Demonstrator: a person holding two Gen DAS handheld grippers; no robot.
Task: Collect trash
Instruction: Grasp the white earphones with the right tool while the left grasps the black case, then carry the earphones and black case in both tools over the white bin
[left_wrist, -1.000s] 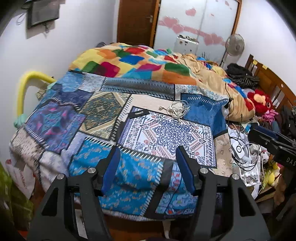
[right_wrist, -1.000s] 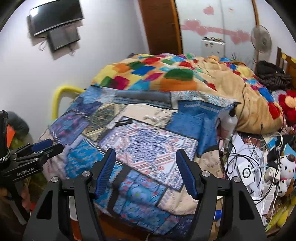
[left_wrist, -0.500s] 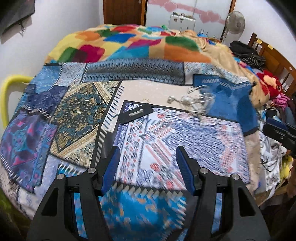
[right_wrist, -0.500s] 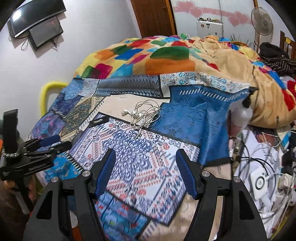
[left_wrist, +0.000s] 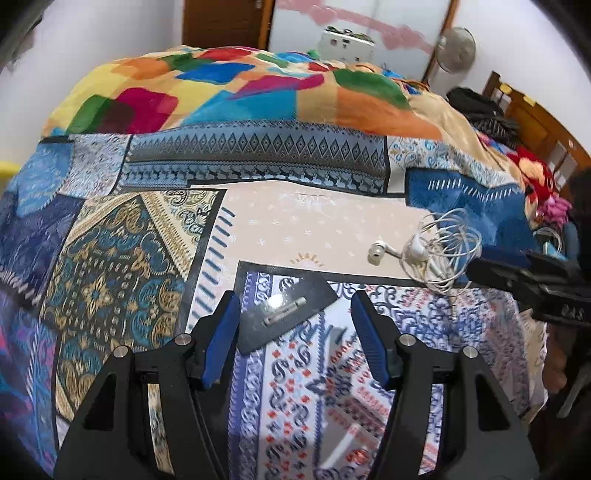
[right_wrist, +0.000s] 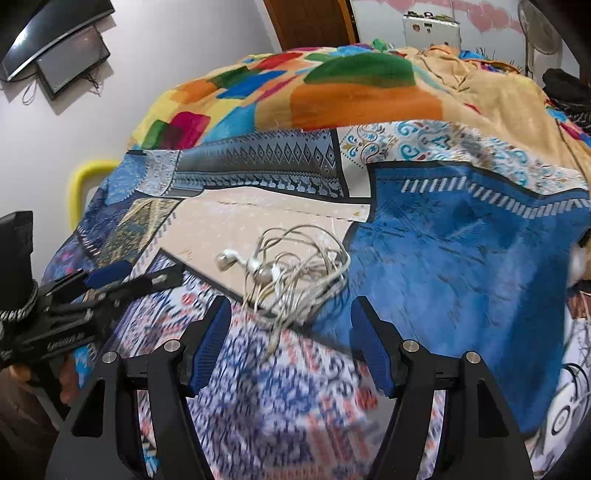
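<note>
Bedroom scene: bed covered in a patchwork spread, bright blocky blanket heaped behind it. Landmark = black packet, lying flat on the spread.

Left of the packet: only patterned cloth, nothing to pick.

At the packet: left claw hovers right over it, jaws wide apart, holding nothing. Packet sits between the blue pads, nearer the left pad, with a small pale tube-like item on or in it; too blurred to say which. My read: this is the trash for the left side.

Right of the packet: tangle of white earphones on the beige patch, near but not touching it. Right claw hangs just short of the tangle, also wide open and empty.

Step in hand, as I judge it: closing in for pickup. Packet is thin and flat on soft cloth, so come in low, pinch one raised edge, avoid grabbing fabric. For earphones, take the dense middle, not a loose loop.
</note>
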